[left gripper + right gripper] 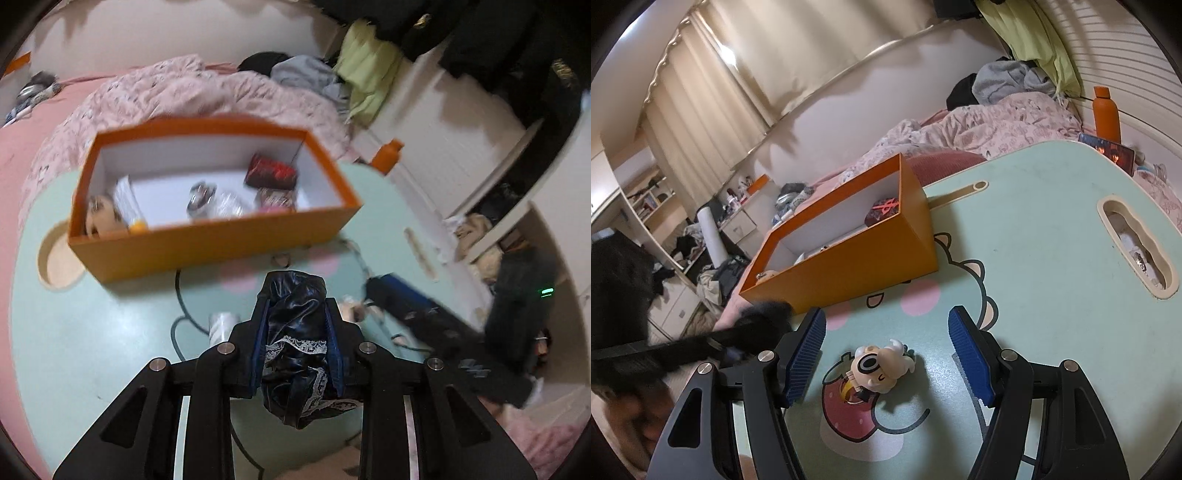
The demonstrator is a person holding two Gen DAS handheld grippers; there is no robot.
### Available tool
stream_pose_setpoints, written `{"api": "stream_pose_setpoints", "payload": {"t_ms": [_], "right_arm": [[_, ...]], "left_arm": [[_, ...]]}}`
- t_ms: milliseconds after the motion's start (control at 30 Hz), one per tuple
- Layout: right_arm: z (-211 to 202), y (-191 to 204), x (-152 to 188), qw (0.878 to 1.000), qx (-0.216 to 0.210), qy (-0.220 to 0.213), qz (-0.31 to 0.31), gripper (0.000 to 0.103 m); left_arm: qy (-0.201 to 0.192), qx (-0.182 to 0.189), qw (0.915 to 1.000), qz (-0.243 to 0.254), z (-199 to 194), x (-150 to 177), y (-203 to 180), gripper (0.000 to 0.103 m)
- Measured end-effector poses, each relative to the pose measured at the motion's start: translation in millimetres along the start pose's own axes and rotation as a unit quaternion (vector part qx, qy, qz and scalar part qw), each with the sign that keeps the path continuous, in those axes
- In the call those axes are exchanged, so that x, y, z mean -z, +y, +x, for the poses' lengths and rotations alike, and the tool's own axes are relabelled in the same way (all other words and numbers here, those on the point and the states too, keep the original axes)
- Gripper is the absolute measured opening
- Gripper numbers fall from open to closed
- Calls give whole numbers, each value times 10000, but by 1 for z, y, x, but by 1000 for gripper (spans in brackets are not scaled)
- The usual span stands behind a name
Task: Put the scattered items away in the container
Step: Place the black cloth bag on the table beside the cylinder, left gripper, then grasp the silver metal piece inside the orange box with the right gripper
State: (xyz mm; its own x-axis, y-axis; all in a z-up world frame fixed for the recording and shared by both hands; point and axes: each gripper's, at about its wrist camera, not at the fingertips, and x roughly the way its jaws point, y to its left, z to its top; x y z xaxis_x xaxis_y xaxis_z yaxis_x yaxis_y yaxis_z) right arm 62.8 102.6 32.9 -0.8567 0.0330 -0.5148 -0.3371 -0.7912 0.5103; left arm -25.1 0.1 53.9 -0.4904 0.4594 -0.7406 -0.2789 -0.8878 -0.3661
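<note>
An orange box [207,251] with white inner walls stands on the mint-green table [92,350] and holds several small items. My left gripper [295,325] is shut on a bunched dark satin cloth with white lace trim [295,332], held above the table just short of the box. In the right wrist view the orange box [857,269] lies ahead to the left. My right gripper [886,354] stands open, its blue pads [805,354] on either side of a small white figurine [879,369] that lies on the table. The left gripper with the dark cloth [764,321] shows blurred at the left.
An orange bottle [1106,114] and a dark card [1108,151] stand at the table's far edge. The tabletop has a slot cut-out [1137,243] at right. A pink quilted bed [184,88] lies behind the box, with clothes piled on it. A small white roll [221,325] sits near my left gripper.
</note>
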Motion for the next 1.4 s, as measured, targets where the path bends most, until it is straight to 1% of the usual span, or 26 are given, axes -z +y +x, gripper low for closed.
{"api": "stream_pose_setpoints", "payload": {"t_ms": [67,100,133,167,200,233,333,400,533,567,600,633,667,700,733,800,867,933,1000,1033,1067,1133,1167,1267,1300,1400], "right_arm": [[0,0,0,10000,2,11,5,69],[1,0,0,10000,3,14,7,69],[0,0,0,10000,4,12,9,69],[0,0,0,10000,5,8,10,69],[1,0,0,10000,5,7,11,69],[1,0,0,10000,7,6,11,69],[1,0,0,10000,11,9,14,69],[1,0,0,10000,14,7,19,69],[2,0,1,10000,26,17,20,69],[2,0,0,10000,28,18,19,69],[2,0,0,10000,29,19,21,69],[3,0,0,10000,32,23,25,69],[3,0,0,10000,40,36,31,69],[4,0,0,10000,50,57,38,69],[4,0,-1,9999,56,76,36,69],[4,2,-4,9999,81,71,3,69],[2,10,-11,9999,82,36,-124,69],[1,22,-23,9994,48,-31,-332,69],[5,40,-41,9984,30,-13,-564,69],[10,48,-51,9980,11,76,-626,69],[19,58,-65,9975,-36,291,-647,69],[41,73,-87,9950,-112,784,-602,66],[57,82,-98,9920,-64,1100,-624,64],[104,107,-116,9772,108,1901,-940,55],[119,111,-117,9723,162,2118,-977,54],[168,106,-114,9567,464,2778,-731,52]], "left_arm": [[-23,33,10000,-2,6,4,-1,32],[-18,51,10000,-35,9,4,-1,37],[-16,43,10000,-85,11,4,0,46],[-21,40,9999,-157,12,5,2,53],[-49,57,9997,-224,10,9,3,64],[-120,96,9995,-261,7,12,3,67],[-441,186,9984,-301,-8,17,6,67],[-743,199,9964,-365,-23,22,10,67],[-1469,271,9868,-631,-55,43,25,67],[-1663,186,9834,-700,-63,49,30,67],[-1831,5,9800,-777,-69,55,35,71],[-1931,-335,9767,-872,-72,60,41,81],[-1948,-670,9740,-948,-72,64,47,83],[-1898,-838,9733,-984,-69,66,52,83],[-1808,-884,9743,-1010,-65,68,57,83],[-1594,-796,9777,-1115,-55,71,64,83],[-1519,-757,9789,-1141,-46,74,64,83],[-1384,-797,9811,-1092,-37,75,63,83],[-1265,-783,9831,-1070,-29,76,60,83],[-1239,-775,9835,-1067,-27,78,59,83],[-1215,-776,9837,-1074,-25,79,59,83],[-1163,-773,9838,-1125,-26,81,62,83],[-1120,-766,9838,-1172,-25,83,64,83],[-1128,-771,9833,-1200,-24,87,64,83],[-1124,-789,9834,-1187,-24,87,63,83],[-1100,-846,9838,-1137,-24,85,62,83]]}}
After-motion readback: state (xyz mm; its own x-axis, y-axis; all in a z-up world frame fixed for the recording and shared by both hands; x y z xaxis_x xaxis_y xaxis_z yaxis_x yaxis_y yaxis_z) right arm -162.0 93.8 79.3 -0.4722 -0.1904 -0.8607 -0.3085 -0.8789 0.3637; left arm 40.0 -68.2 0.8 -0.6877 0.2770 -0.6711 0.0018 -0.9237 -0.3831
